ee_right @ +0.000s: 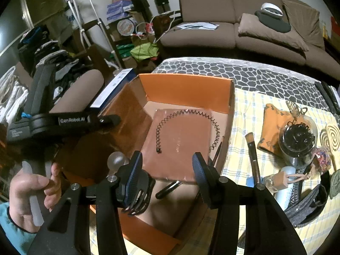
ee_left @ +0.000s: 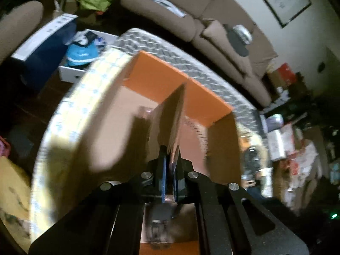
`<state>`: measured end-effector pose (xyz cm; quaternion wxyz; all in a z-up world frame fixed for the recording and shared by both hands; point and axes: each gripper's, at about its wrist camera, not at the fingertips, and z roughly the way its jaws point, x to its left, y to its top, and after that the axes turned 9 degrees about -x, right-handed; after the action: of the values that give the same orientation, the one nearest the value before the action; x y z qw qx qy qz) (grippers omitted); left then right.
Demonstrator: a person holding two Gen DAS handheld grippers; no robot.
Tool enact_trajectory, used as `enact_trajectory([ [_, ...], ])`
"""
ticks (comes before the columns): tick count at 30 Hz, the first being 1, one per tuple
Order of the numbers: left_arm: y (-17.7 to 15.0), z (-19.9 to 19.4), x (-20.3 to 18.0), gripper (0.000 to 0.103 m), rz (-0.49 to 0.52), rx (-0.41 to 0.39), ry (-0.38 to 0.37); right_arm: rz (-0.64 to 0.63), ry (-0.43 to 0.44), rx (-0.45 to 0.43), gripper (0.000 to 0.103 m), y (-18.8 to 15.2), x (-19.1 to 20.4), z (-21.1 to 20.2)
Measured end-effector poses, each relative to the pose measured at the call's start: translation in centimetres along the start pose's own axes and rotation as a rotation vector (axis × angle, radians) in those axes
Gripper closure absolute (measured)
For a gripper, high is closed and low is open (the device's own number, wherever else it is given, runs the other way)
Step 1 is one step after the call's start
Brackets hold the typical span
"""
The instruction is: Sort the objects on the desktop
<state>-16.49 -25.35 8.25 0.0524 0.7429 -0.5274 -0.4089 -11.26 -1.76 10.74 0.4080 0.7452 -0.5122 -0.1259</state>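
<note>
Orange box (ee_right: 187,89): open-topped, it stands on the checked cloth (ee_right: 244,114) that covers part of the pebble-patterned tabletop (ee_right: 255,74).
Box contents: a flat brown packet (ee_right: 182,144) lies on the floor with a black zigzag headband (ee_right: 187,114) arched across it. At the packet's 6 o'clock lies a dark-handled tool (ee_right: 167,189), at its 7 o'clock a black hair claw (ee_right: 138,201), and at its 9 o'clock a clear round knob (ee_right: 115,158).
Left hand-held gripper (ee_left: 170,155): clenched on a thin flat sheet (ee_left: 170,119), which is seen edge-on and blurred. The sheet stands up out of the pads above the box interior.
Right hand-held gripper (ee_right: 167,157): released, with its jaws standing apart over the near part of the box and nothing pressed between them.
Glass jar (ee_right: 297,140): at the box's 3 o'clock on the cloth, it is filled with small dark pieces.
Around the jar: a brush (ee_right: 252,155) at its 9 o'clock, an orange pouch (ee_right: 274,127) at 10 o'clock and a pale spiral piece (ee_right: 333,136) at 3 o'clock.
Right wrist view only: the box contents, the jar group and a hand (ee_right: 31,191) gripping the left tool's handle at 8 o'clock.
Left wrist view only: the held sheet and the closed pads.
Both views: a brown sofa (ee_right: 233,21) at 12 o'clock beyond the tabletop.
</note>
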Motion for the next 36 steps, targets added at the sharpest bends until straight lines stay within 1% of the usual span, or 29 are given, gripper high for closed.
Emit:
enact_trajectory([
  [1,0.0,0.3,-0.6,0.098,0.014,0.003,-0.012,-0.002,0.0,0.001,0.052,0.0,0.1,0.1],
  [3,-0.4,1.4,-1.7,0.098,0.05,0.027,-0.011,-0.003,0.001,0.004,0.052,-0.1,0.1,0.2],
  [5,-0.8,2.3,-2.0,0.096,0.049,0.052,-0.015,-0.005,0.0,0.008,0.052,-0.2,0.1,0.3],
  [7,-1.1,3.0,-2.1,0.084,0.04,0.067,-0.022,0.001,-0.001,0.012,0.052,-0.2,0.0,0.5],
  [10,-1.5,2.9,-1.8,0.076,0.039,0.065,0.005,0.014,-0.003,0.008,0.052,-0.2,-0.5,0.4],
  [14,-1.2,2.2,-0.8,0.075,0.026,0.036,0.034,0.03,-0.01,-0.002,0.052,0.0,-1.0,0.1],
  [15,-1.1,2.2,-0.5,0.073,0.02,0.034,0.04,0.034,-0.011,-0.004,0.052,0.0,-1.1,0.1],
  [16,-0.9,2.3,-0.1,0.067,0.014,0.034,0.049,0.037,-0.013,-0.005,0.052,0.0,-1.1,0.0],
  [17,-0.8,2.4,0.3,0.064,0.006,0.032,0.056,0.04,-0.014,-0.006,0.052,0.1,-1.2,0.0],
  [19,-0.6,2.5,1.1,0.055,-0.01,0.027,0.094,0.04,-0.015,-0.006,0.052,0.0,-1.2,-0.2],
  [20,-0.6,2.5,1.5,0.053,-0.014,0.026,0.12,0.039,-0.016,-0.006,0.052,0.0,-1.3,-0.2],
  [21,-0.5,2.5,1.8,0.052,-0.02,0.028,0.129,0.037,-0.016,-0.006,0.052,0.0,-1.3,-0.2],
  [23,-0.4,2.4,2.2,0.051,-0.04,0.044,0.096,0.036,-0.016,-0.007,0.052,0.1,-1.2,-0.2],
  [25,-0.5,2.1,1.8,0.043,-0.031,0.043,0.089,0.039,-0.016,-0.009,0.052,0.1,-1.3,-0.2],
  [27,-0.6,2.2,1.3,0.041,-0.005,0.05,0.09,0.041,-0.016,-0.013,0.052,0.2,-1.3,-0.3],
  [29,-1.0,2.7,0.7,0.038,0.02,0.075,0.099,0.043,-0.017,-0.016,0.052,0.3,-1.4,-0.4],
  [30,-1.3,3.3,0.4,0.032,0.035,0.109,0.095,0.044,-0.018,-0.017,0.052,0.3,-1.5,-0.5],
  [32,-2.3,4.6,-0.3,0.031,0.063,0.178,0.08,0.048,-0.022,-0.019,0.052,0.4,-1.7,-0.6],
  [33,-2.8,5.1,-0.7,0.031,0.082,0.204,0.086,0.051,-0.024,-0.02,0.052,0.5,-1.8,-0.6],
  [34,-3.2,5.4,-1.0,0.031,0.099,0.215,0.102,0.054,-0.027,-0.021,0.052,0.5,-2.0,-0.7],
  [36,-3.2,5.2,-1.2,0.031,0.108,0.202,0.134,0.06,-0.03,-0.025,0.052,0.6,-2.2,-1.0],
])
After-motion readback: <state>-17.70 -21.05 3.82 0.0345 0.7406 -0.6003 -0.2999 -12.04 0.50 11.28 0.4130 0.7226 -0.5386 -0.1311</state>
